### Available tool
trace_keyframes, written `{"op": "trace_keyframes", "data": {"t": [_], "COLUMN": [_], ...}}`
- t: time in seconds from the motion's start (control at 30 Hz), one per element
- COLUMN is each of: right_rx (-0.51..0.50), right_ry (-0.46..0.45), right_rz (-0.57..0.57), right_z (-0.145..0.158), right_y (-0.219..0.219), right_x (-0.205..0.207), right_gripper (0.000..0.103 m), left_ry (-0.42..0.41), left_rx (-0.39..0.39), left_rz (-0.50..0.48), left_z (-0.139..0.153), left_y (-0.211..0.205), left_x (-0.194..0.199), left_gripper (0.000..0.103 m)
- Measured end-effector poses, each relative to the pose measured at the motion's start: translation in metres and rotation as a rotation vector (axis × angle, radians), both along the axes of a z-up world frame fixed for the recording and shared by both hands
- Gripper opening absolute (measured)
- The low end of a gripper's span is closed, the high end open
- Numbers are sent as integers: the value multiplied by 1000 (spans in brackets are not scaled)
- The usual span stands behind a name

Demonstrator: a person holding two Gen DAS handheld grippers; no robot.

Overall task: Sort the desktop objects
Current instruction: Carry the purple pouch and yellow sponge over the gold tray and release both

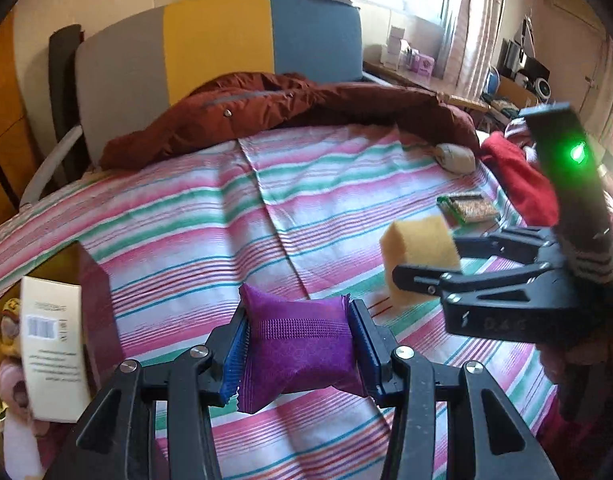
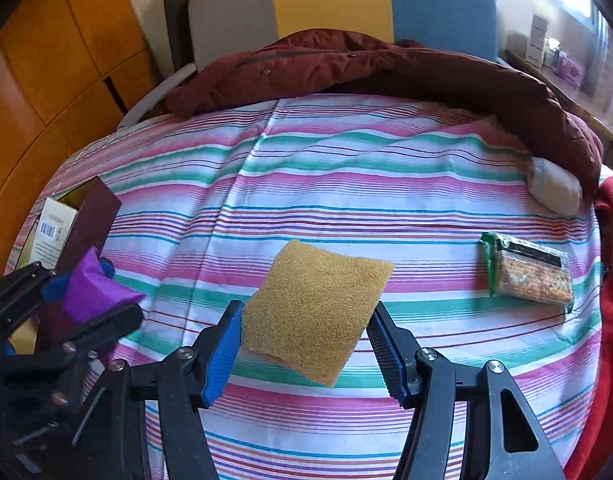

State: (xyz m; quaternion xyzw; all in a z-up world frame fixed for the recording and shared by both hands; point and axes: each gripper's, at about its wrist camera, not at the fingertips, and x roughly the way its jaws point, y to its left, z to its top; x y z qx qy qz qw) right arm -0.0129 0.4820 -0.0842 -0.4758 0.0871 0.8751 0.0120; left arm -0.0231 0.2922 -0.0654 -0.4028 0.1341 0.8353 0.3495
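Left tongs (image 1: 296, 344) clamp a purple fabric pouch (image 1: 296, 354); right tongs (image 2: 304, 354) clamp a yellow sponge block (image 2: 314, 312), both above the striped bed's (image 2: 346, 184) open middle, box (image 1: 52, 344) at left edge.

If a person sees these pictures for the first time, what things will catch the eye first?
First, the purple packet squeezed in the left gripper and the yellow sponge held in the right gripper, both above the striped sheet. Then the cracker pack lying to the right and the dark red jacket behind.
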Motion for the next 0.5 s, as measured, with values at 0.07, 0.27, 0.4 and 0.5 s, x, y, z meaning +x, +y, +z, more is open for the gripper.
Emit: {"op": "trace_keyframes", "data": {"t": [0.07,0.27,0.4,0.5], "right_rx": [2,5,-11,-15], "right_ry": [2,12,23,25], "right_rz": [17,68,84,89], "right_z": [0,0,2,2], "right_y": [-5,-19,-23,-26], "right_x": [0,1,1,2], "right_gripper": [62,62,62,62], "left_ry": [11,43,57,70], "left_rx": [9,45,64,78], "left_rz": [8,46,69,86], "left_z": [6,26,37,44], "left_y": [-6,-26,-39,-50], "left_x": [2,6,8,10], "left_gripper": [48,48,48,48]}}
